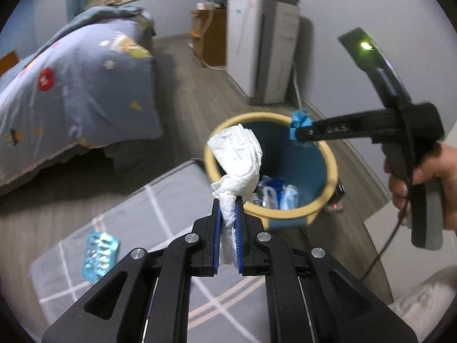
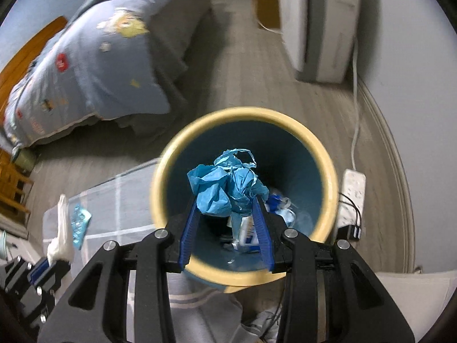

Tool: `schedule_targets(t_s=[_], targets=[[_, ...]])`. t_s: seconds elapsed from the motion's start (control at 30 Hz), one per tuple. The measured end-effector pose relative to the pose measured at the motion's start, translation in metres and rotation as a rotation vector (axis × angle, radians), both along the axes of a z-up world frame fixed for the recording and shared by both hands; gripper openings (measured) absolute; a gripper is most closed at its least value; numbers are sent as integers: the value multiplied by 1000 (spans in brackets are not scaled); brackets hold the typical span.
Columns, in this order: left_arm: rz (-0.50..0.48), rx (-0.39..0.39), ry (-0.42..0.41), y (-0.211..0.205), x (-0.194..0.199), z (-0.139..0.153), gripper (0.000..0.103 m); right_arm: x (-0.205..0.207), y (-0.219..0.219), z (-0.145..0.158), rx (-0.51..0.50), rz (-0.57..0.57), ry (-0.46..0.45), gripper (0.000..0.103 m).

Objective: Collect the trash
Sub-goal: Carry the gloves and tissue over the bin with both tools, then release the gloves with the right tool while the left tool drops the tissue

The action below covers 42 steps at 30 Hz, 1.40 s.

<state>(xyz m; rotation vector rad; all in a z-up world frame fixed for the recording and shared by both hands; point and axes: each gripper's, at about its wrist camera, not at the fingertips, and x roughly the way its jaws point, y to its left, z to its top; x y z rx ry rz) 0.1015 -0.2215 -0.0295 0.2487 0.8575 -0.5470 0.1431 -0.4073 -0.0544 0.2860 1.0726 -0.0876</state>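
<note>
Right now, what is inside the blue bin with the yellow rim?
At the bottom of the bin lies blue-and-white packaging. In the right wrist view, the blue paper in the right tongs covers part of the bottom, so anything beneath stays hidden.

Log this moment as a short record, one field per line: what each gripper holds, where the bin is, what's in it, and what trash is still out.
left gripper: jaws shut on white tissue, beside the bin rim
right gripper: jaws shut on blue paper, over the bin mouth
bin: upright on the floor, by the mat
bin contents: blue-and-white wrappers at the bottom
still out: blister pack on the mat
</note>
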Motion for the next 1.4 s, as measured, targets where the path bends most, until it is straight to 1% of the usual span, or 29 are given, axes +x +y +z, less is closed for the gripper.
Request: schedule_targets(t_s=[0.13, 0.3, 0.43, 0.5, 0.57, 0.67, 0.7, 0.73, 0.77, 0.8, 0.83, 0.87, 0.93, 0.97, 1.0, 1.03, 1.1, 1.23, 1.4], targets=[[-71, 51, 2, -30, 3, -14, 10, 1, -21, -17, 29, -53, 42, 38], [-111, 88, 47, -58, 19, -36, 10, 2, -33, -30, 27, -80, 75, 38], [-98, 84, 103, -72, 41, -55, 10, 5, -36, -37, 32, -82, 83, 38], [-72, 75, 116, -74, 53, -62, 10, 7, -37, -39, 29, -82, 83, 38], [-52, 88, 115, -76, 60, -66, 10, 8, -38, -41, 28, -91, 84, 38], [-38, 72, 102, -77, 64, -67, 19, 10, -39, -38, 41, -96, 61, 39], [-32, 58, 100, -76, 66, -65, 25, 11, -38, -37, 39, -94, 53, 42], [-28, 37, 99, -74, 66, -63, 35, 12, -37, -35, 37, -89, 41, 45], [-27, 23, 94, -73, 67, -61, 42, 12, -36, -34, 35, -87, 35, 54], [-27, 16, 87, -71, 66, -59, 55, 12, -35, -32, 31, -87, 25, 62], [-26, 12, 77, -70, 64, -57, 62, 12, -35, -30, 28, -90, 17, 64], [-24, 14, 71, -69, 64, -55, 65, 12, -34, -28, 25, -94, 9, 68], [-15, 21, 57, -63, 61, -52, 79, 13, -34, -26, 24, -99, 2, 76], [-11, 24, 45, -59, 59, -50, 82, 13, -34, -25, 21, -100, 2, 81], [-5, 30, 31, -56, 58, -48, 88, 13, -33, -24, 13, -100, 1, 87], [7, 41, 8, -51, 55, -46, 92, 13, -32, -23, 7, -98, -1, 90], [26, 55, -7, -40, 51, -43, 93, 13, -29, -20, -4, -96, -7, 97], [71, 51, 2, -16, 46, -37, 93, 11, -21, -13, -22, -87, -19, 97], [129, 14, -16, 28, 27, -13, 95, 11, 0, 0, -62, -37, -36, 97]])
